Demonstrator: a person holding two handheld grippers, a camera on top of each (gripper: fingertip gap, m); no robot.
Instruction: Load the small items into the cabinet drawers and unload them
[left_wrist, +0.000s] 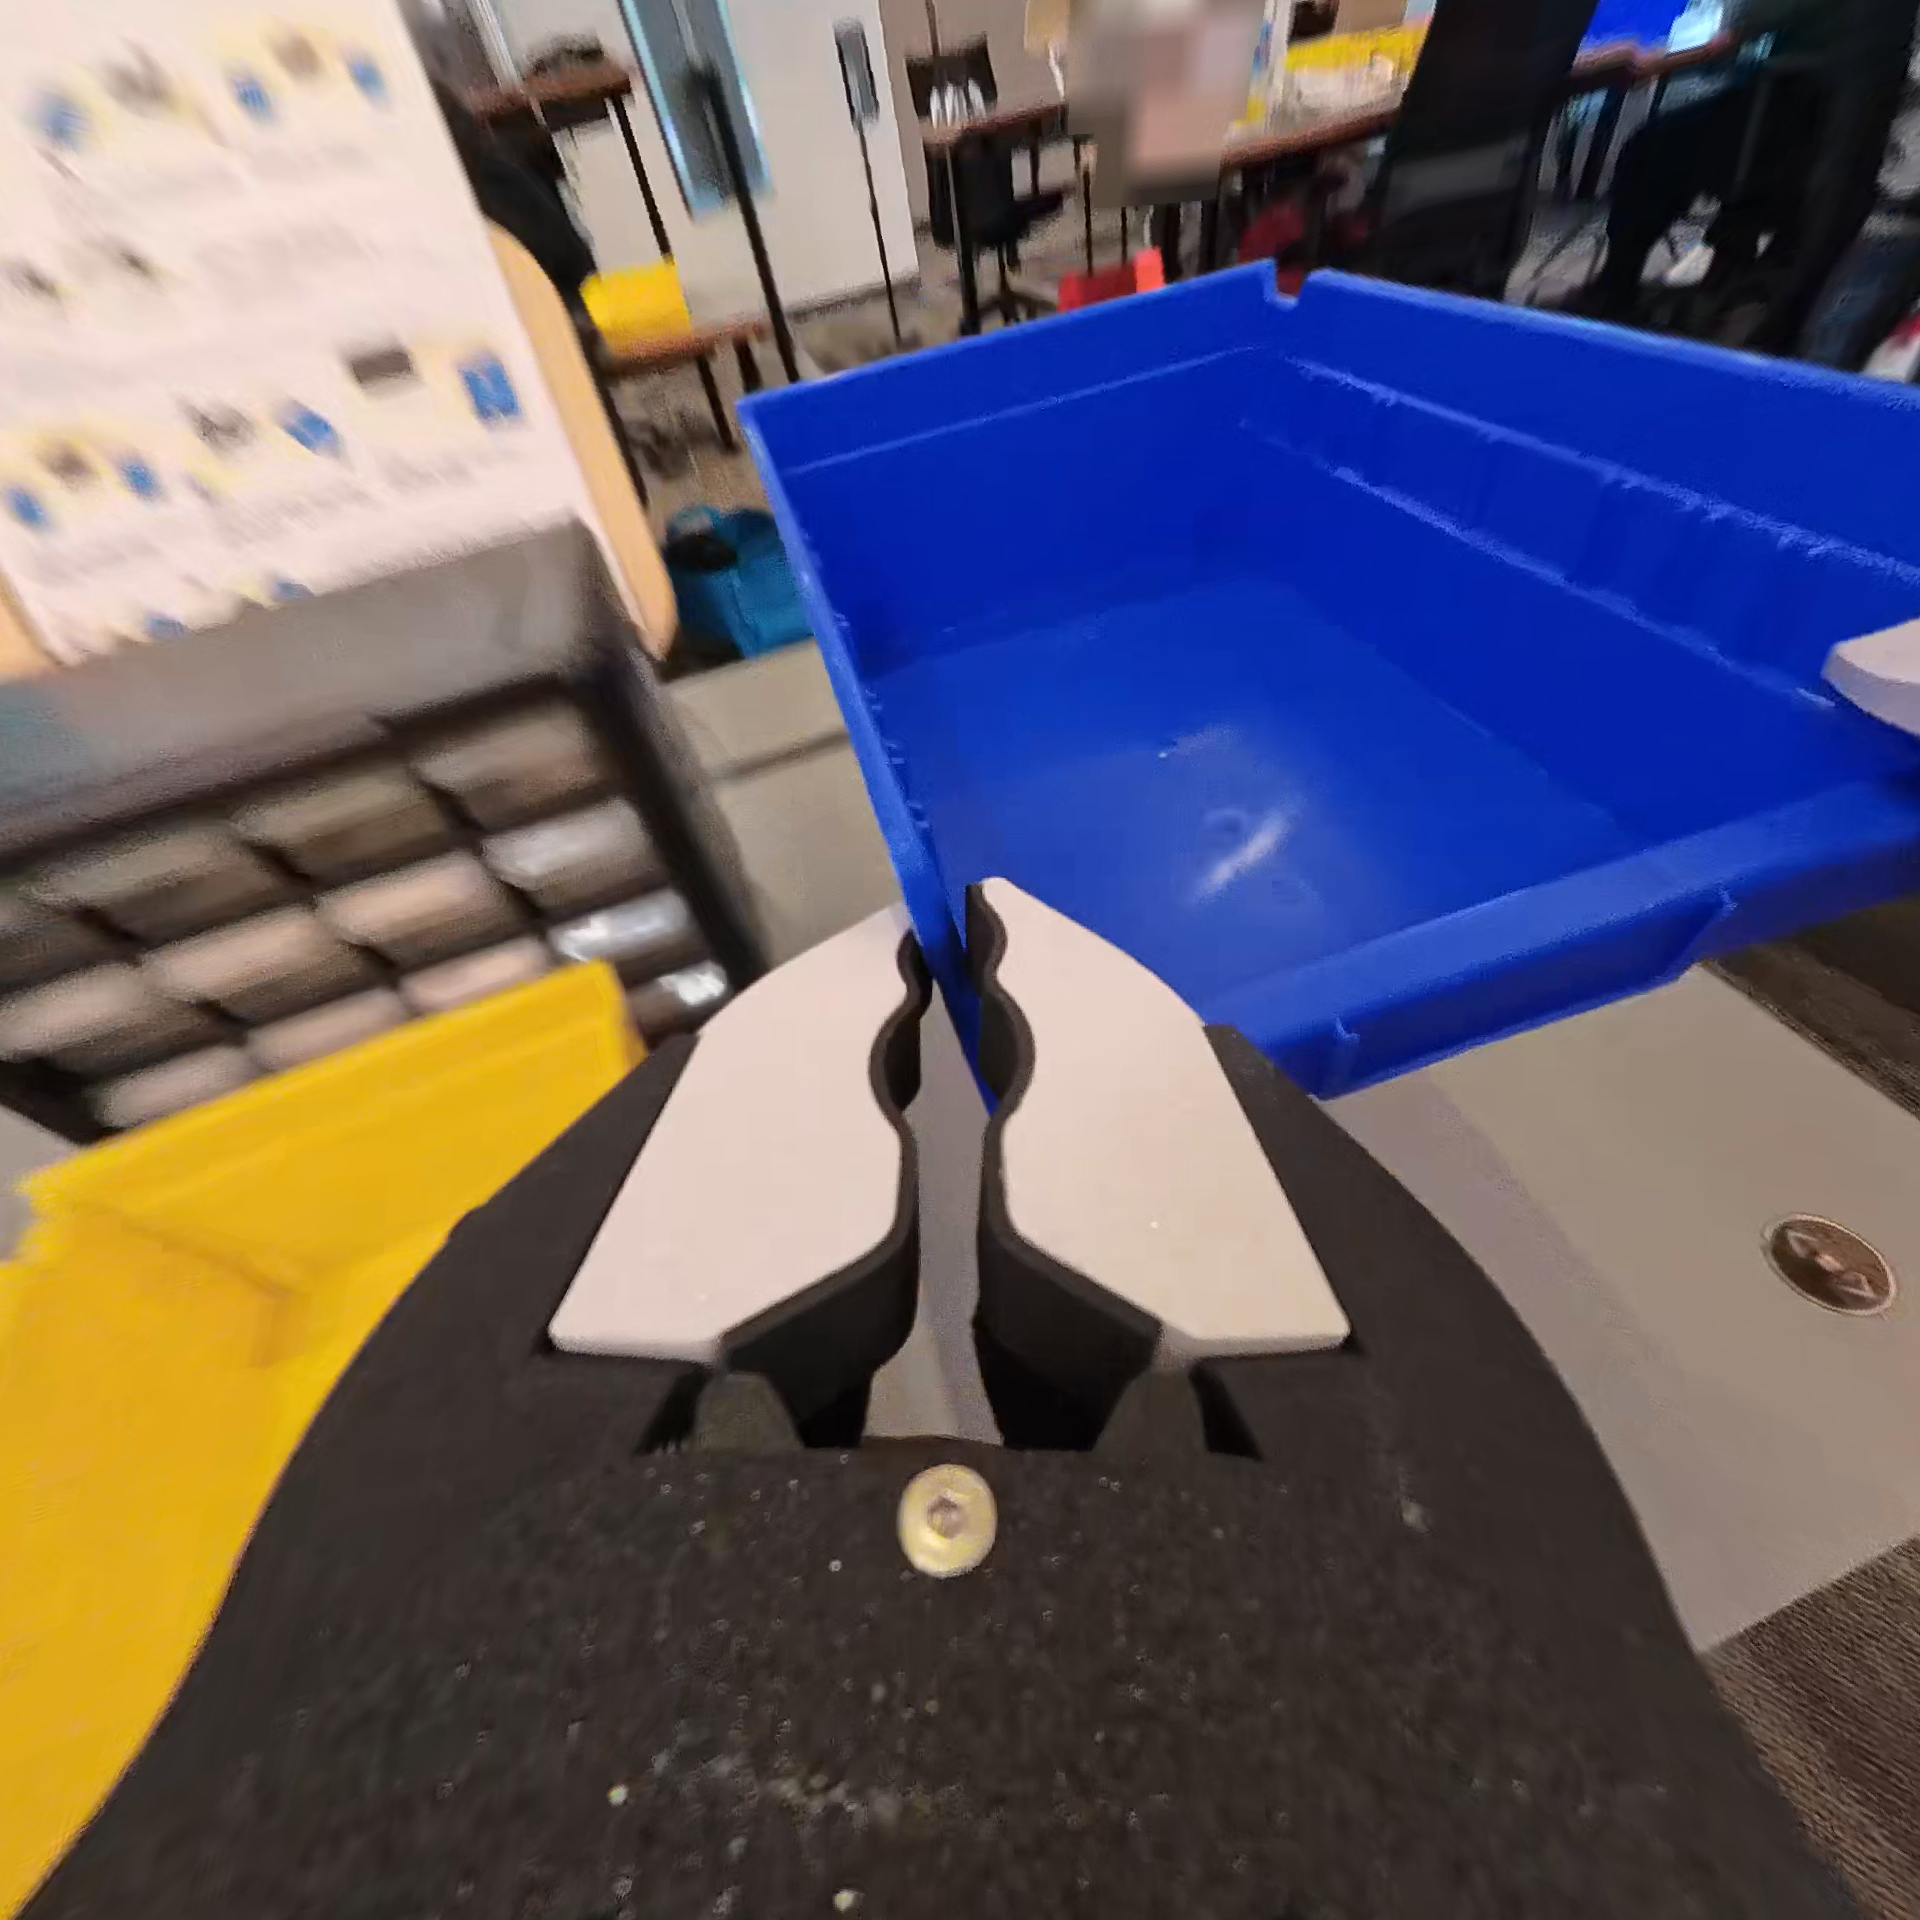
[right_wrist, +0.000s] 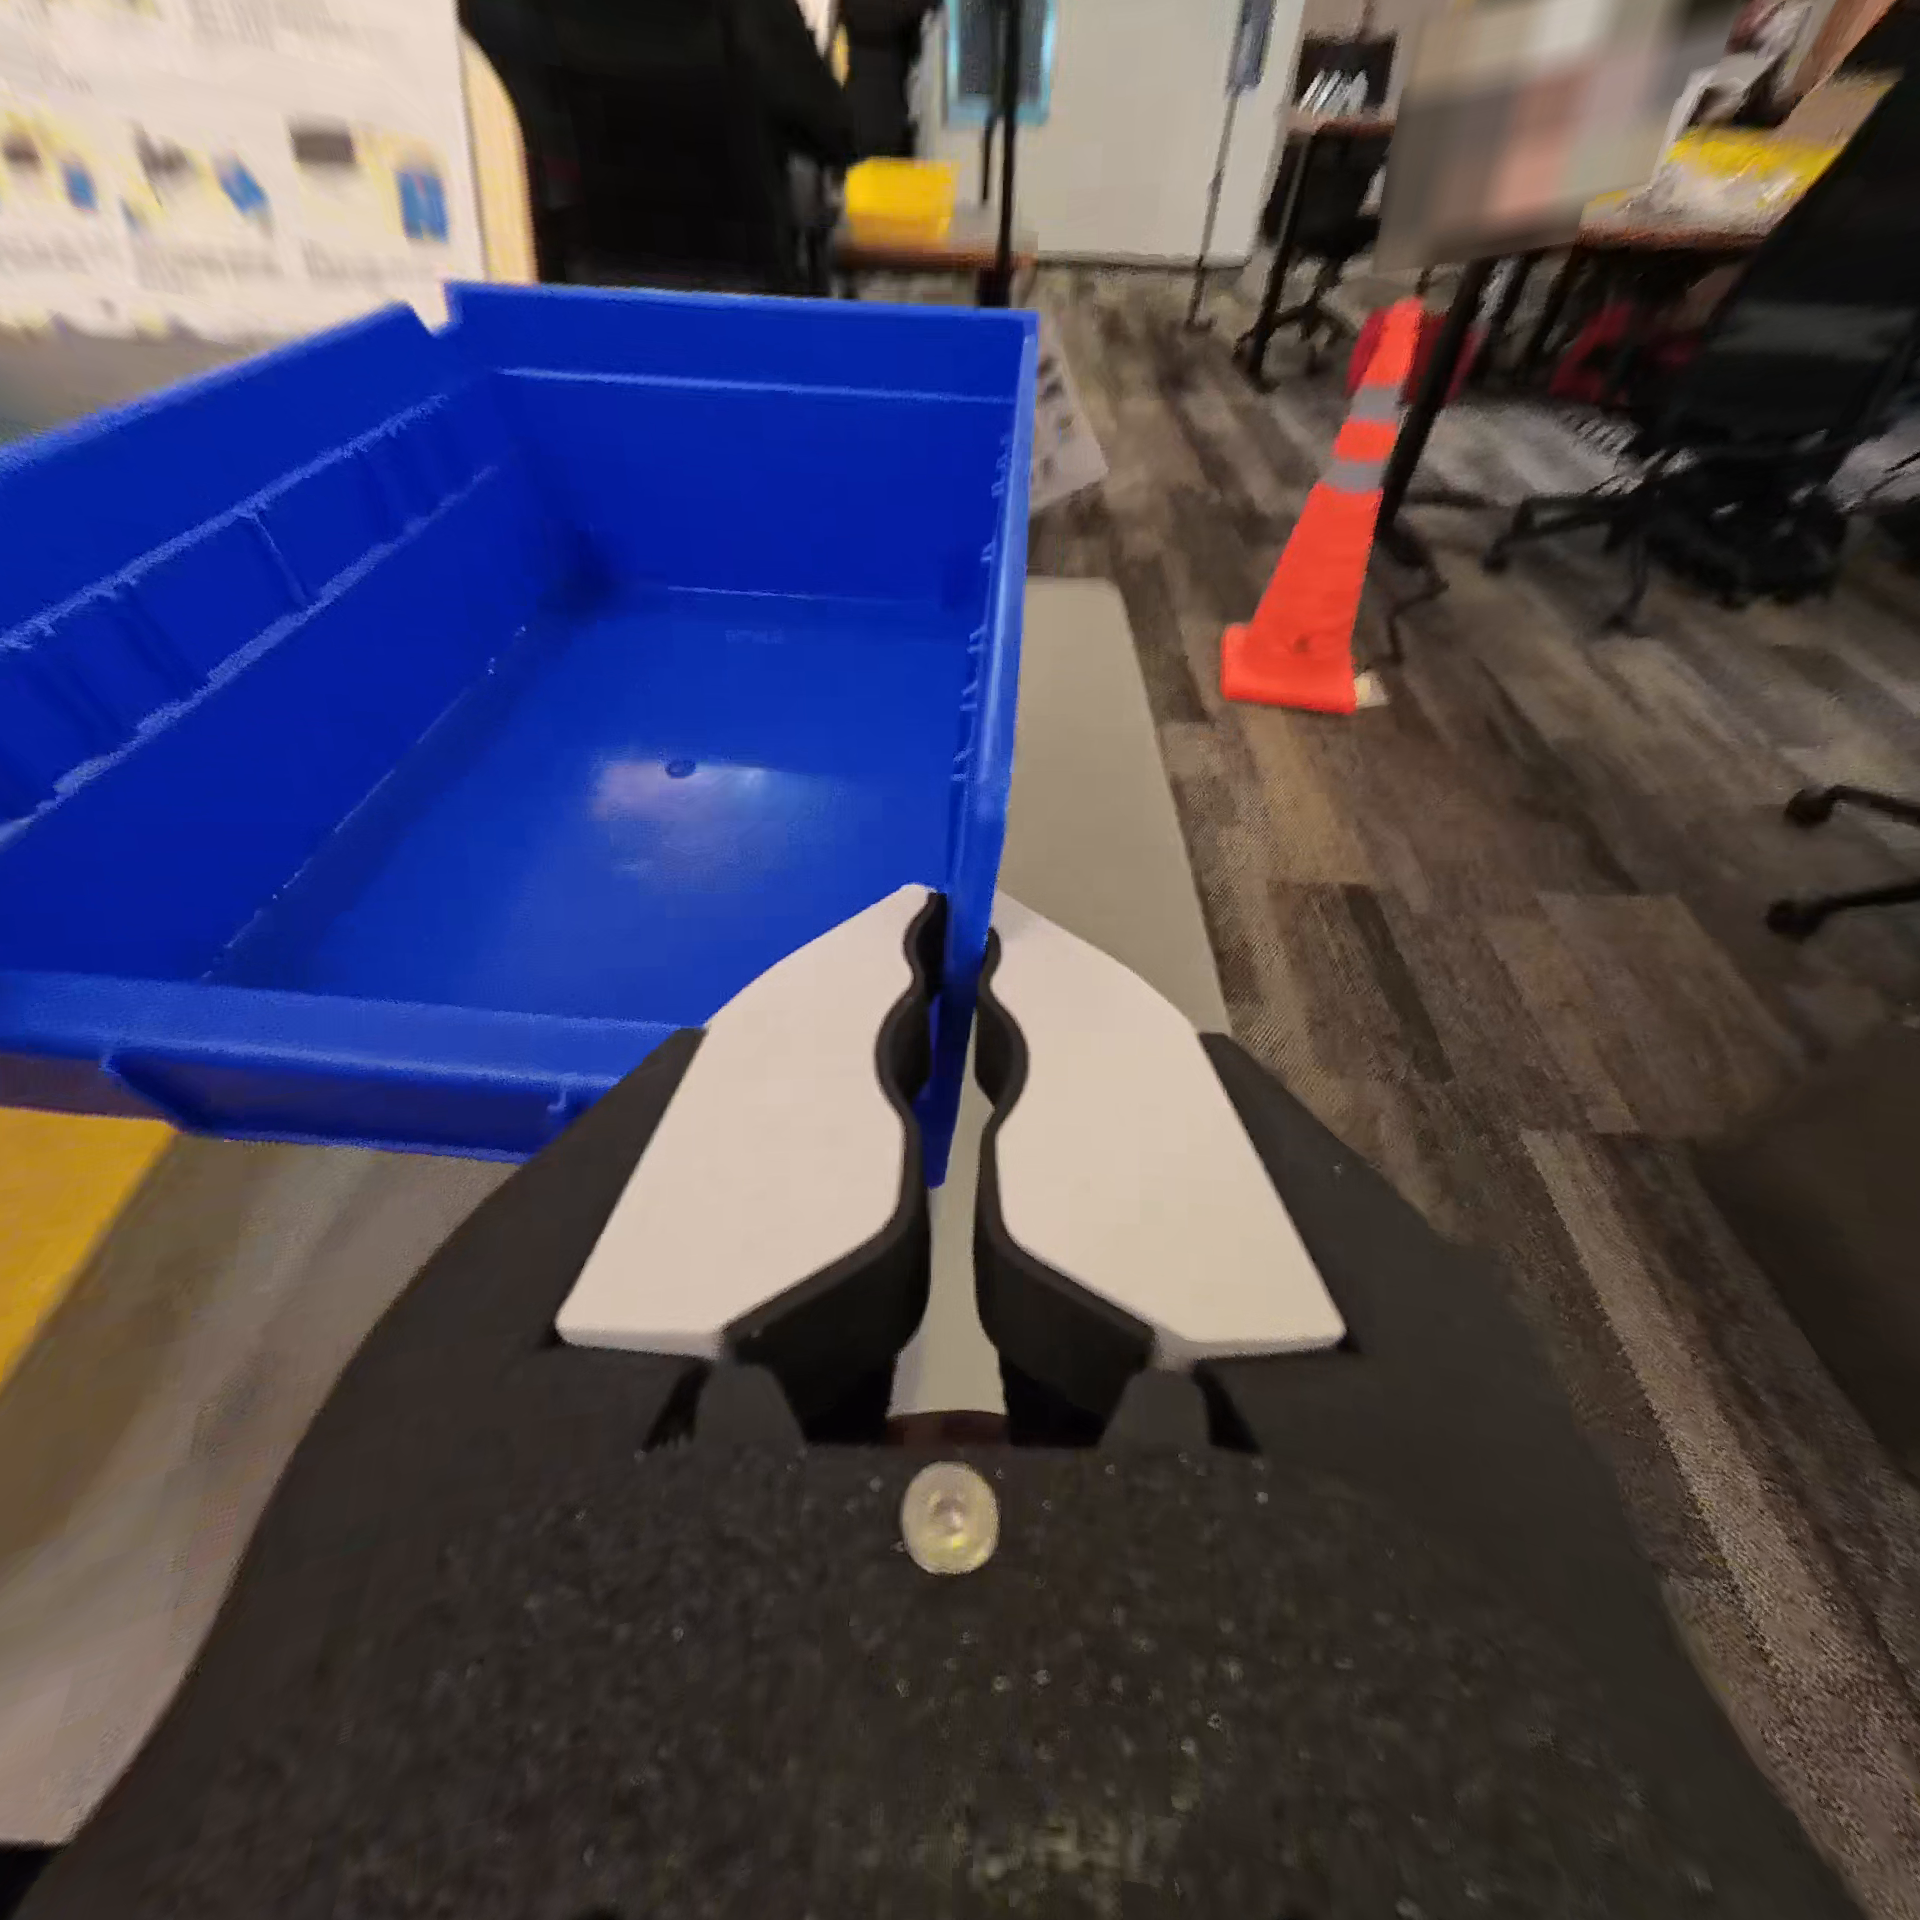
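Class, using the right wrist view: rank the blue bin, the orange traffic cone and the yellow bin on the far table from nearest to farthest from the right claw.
1. Blue bin: its wall sits between the right claw fingers, left.
2. Orange traffic cone: on the floor, ahead right.
3. Yellow bin: on a far table, top centre.

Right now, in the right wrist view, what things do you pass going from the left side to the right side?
Yellow bin → blue bin → right gripper pinching the blue bin's side wall → orange traffic cone → black office chair.
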